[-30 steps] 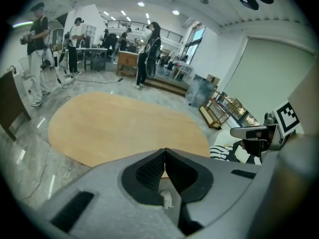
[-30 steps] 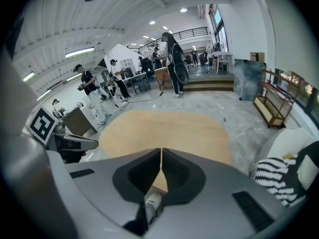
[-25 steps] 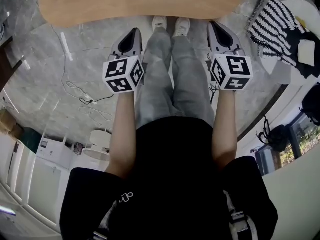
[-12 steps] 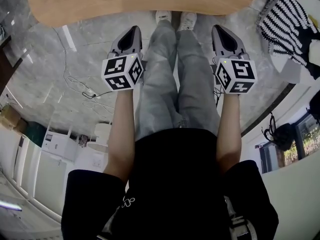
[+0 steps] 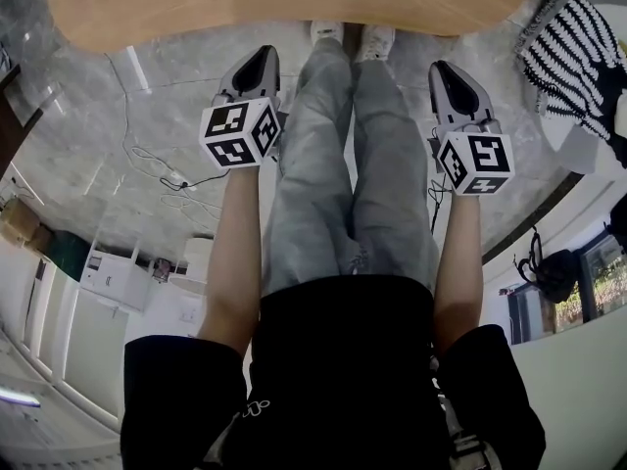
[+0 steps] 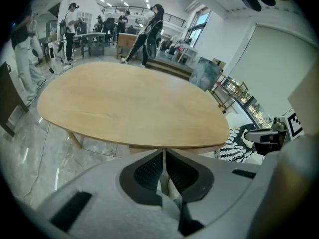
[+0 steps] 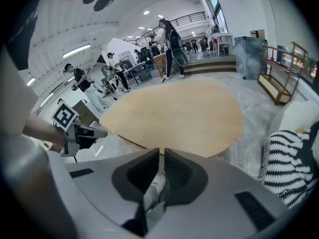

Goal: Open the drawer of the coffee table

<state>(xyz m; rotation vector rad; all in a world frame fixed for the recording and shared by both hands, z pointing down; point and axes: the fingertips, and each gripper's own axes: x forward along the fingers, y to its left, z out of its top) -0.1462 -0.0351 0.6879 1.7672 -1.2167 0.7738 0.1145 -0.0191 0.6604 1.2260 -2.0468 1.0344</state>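
The coffee table is an oval light-wood top at the upper edge of the head view; no drawer shows in any view. My left gripper hangs shut and empty just short of the table's near edge, left of the person's grey-trousered legs. My right gripper is level with it on the other side of the legs, also shut and empty. In the left gripper view the shut left gripper points at the table's rim. In the right gripper view the shut right gripper faces the table.
White shoes stand at the table's edge on a grey marble floor. A black-and-white striped cushion lies on a white seat to the right. A cable trails on the floor to the left, by white cabinets. Several people stand far behind.
Both grippers have sunk lower beside the legs, the right one drifting right and down in the head view. Their jaws have stayed shut and empty.
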